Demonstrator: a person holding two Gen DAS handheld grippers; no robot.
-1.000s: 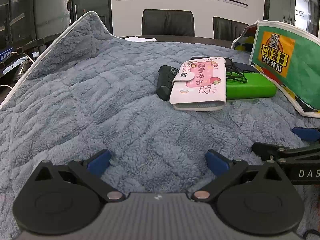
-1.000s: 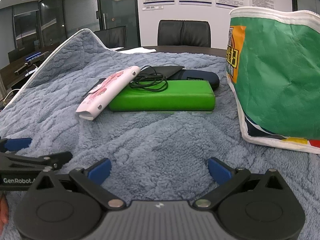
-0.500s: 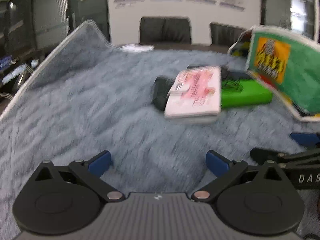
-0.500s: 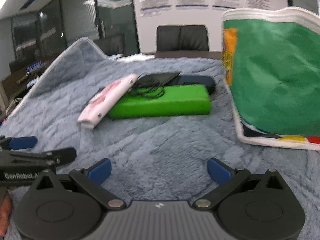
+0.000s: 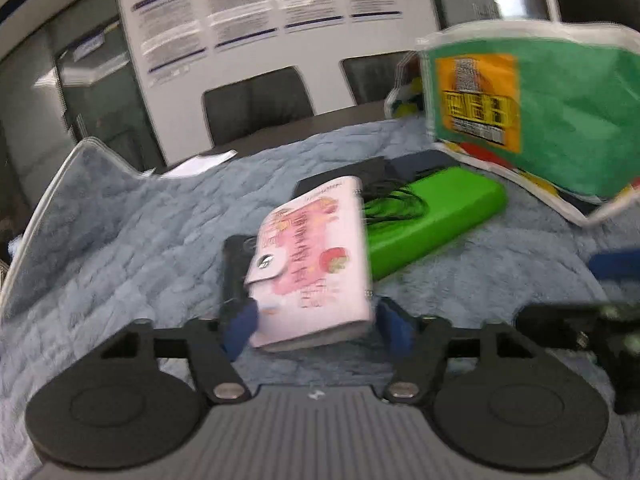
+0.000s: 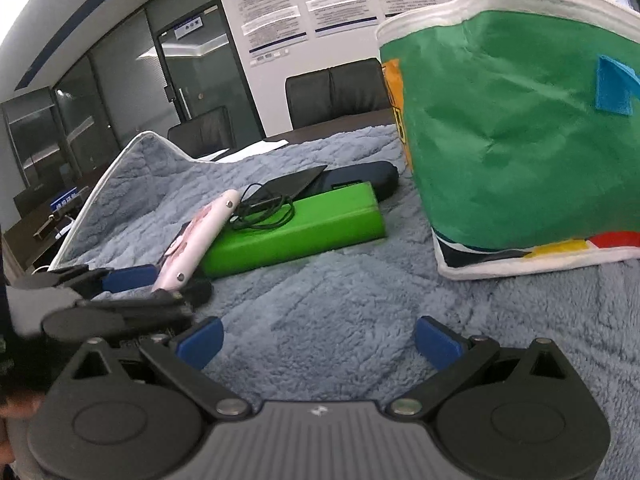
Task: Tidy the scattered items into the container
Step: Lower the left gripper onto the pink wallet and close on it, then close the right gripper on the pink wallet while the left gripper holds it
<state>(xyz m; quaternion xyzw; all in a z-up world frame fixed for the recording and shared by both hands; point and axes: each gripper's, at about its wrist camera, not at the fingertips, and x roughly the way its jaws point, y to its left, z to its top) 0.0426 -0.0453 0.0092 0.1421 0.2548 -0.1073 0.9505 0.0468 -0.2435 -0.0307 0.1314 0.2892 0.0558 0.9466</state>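
The left gripper [image 5: 314,326], its jaws just closing in, brackets the near end of a pink wallet [image 5: 316,264]; whether its blue pads already press it cannot be told. The wallet, printed with strawberries and fastened by a snap tab, leans on a green case [image 6: 296,228] mid-blanket [image 6: 340,312]. The right gripper [image 6: 318,344] hangs wide open, empty, before the green bag [image 6: 516,140].

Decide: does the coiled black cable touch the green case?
Touching. The right wrist view shows the black cable lying directly on the green case, its loops resting on the top face.
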